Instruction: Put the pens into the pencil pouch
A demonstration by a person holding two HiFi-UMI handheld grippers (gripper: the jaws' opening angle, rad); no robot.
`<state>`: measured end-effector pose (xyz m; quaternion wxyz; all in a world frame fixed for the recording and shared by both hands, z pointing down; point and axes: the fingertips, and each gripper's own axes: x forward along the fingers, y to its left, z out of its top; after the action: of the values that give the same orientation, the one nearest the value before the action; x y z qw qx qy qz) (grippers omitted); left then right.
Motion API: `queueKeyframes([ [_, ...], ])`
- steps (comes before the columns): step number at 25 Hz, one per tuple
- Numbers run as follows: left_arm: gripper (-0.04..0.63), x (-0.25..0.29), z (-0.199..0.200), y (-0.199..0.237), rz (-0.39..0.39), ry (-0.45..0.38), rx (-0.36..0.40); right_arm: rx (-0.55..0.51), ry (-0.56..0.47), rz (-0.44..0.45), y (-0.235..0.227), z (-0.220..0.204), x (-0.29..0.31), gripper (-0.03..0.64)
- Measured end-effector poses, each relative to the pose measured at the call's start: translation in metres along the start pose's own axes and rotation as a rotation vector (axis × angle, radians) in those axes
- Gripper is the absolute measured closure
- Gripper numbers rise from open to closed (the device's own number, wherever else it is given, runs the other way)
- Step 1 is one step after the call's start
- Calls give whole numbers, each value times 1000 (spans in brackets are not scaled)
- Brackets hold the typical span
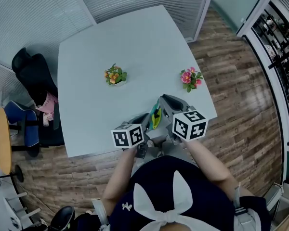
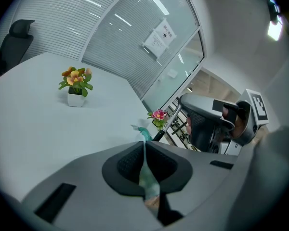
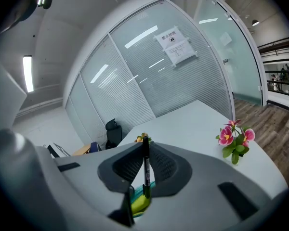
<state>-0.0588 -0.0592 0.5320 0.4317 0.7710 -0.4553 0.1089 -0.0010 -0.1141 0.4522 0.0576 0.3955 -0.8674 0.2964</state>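
Pinching a fold of the teal pencil pouch (image 2: 147, 177), the left gripper (image 2: 144, 146) has its jaws nearly together on the fabric and holds the pouch up just above the near edge of the white table (image 1: 135, 37). The right gripper (image 3: 145, 146) is closed narrowly on 1 black pen (image 3: 146, 165), held upright across its pads. The pen's lower end points down at the pouch's yellow-green lining (image 3: 138, 203). In the head view both grippers sit close together with the pouch (image 1: 155, 117) between them.

Status: judged to be mid-insertion. The pen is gripped and lined up over the pouch mouth but not released. It cannot be told how deep the tip sits. No other pen can be made out, and the pouch's contents are hidden. 2 flower pots, orange (image 1: 115, 75) and pink (image 1: 191, 78), stand well apart from the work.
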Motion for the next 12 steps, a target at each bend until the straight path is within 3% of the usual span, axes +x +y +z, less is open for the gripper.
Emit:
queueKeyframes([
  [12,565,-2,6,6,19,-24,-18,34,46,-5,-7,-25,-8,571],
])
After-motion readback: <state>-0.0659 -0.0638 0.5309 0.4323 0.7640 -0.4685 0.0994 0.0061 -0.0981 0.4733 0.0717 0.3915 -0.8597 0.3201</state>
